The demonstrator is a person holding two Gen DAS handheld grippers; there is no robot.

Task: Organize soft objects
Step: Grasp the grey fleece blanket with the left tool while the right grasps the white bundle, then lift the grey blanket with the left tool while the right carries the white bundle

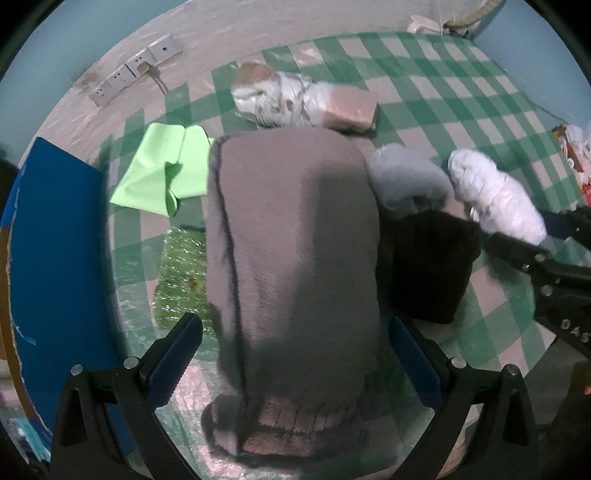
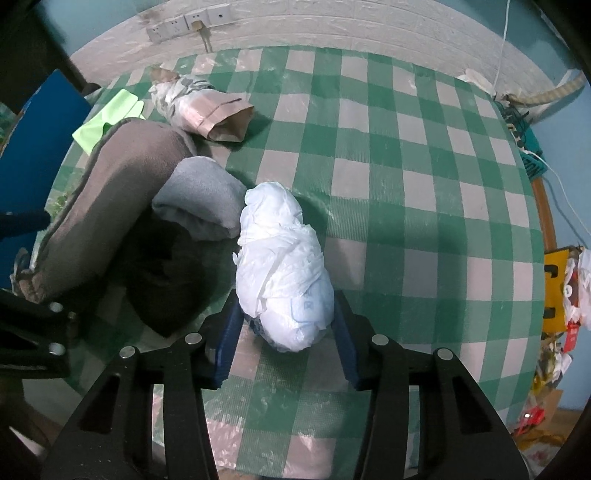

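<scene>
A rolled grey-brown fleece garment (image 1: 291, 266) lies on the green checked tablecloth (image 1: 443, 92) between the wide-open jaws of my left gripper (image 1: 291, 365); the pads do not touch it. It also shows in the right wrist view (image 2: 110, 192). Beside it lie a dark knit item (image 1: 428, 266), a folded grey cloth (image 1: 406, 181) and a white plastic-wrapped bundle (image 2: 284, 266). My right gripper (image 2: 286, 343) straddles the near end of that bundle, with the pads close to its sides. It also shows in the left wrist view (image 1: 524, 254).
A light green cloth (image 1: 162, 173), a green glittery sponge (image 1: 181, 277), and a wrapped bundle with a brown paper bag (image 2: 207, 107) lie on the table. A blue board (image 1: 55, 277) stands at the left. Wall sockets (image 2: 188, 22) are behind, and clutter (image 2: 561, 295) is at the right.
</scene>
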